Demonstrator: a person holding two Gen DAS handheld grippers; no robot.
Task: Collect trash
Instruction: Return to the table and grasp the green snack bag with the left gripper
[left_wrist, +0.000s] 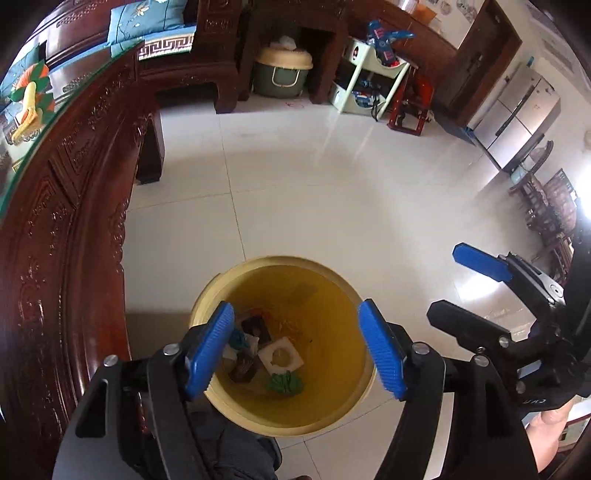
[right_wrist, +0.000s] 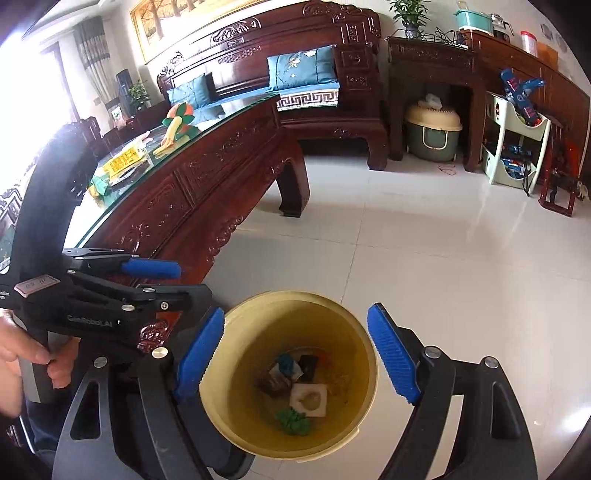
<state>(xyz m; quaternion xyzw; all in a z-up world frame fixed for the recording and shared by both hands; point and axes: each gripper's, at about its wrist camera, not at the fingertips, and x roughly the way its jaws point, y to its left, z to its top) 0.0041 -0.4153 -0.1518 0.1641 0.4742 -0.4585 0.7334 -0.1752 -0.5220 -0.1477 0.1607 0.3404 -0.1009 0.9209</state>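
A yellow trash bin (left_wrist: 277, 261) (right_wrist: 295, 295) stands on the tiled floor beside a carved wooden table. Inside it lie a white square piece with a hole (left_wrist: 280, 356) (right_wrist: 308, 398), a crumpled green scrap (left_wrist: 284, 384) (right_wrist: 293, 421), brown pieces (left_wrist: 243, 369) and a teal scrap (right_wrist: 284, 363). My left gripper (left_wrist: 295, 305) (right_wrist: 195, 280) hovers over the bin's mouth, open with nothing between its blue pads. My right gripper (right_wrist: 297, 309) (left_wrist: 443, 283) hangs just beside it over the same bin, also open and holding nothing. A hand (right_wrist: 26, 354) grips the left gripper's handle.
The dark carved table (left_wrist: 74, 229) (right_wrist: 192, 173) runs along the left, close to the bin; its glass top carries a yellow packet (right_wrist: 123, 160) and a plush toy (right_wrist: 177, 118). A sofa (right_wrist: 295, 74), a green carrier (right_wrist: 432, 129) and a white shelf cart (right_wrist: 517, 147) stand far behind.
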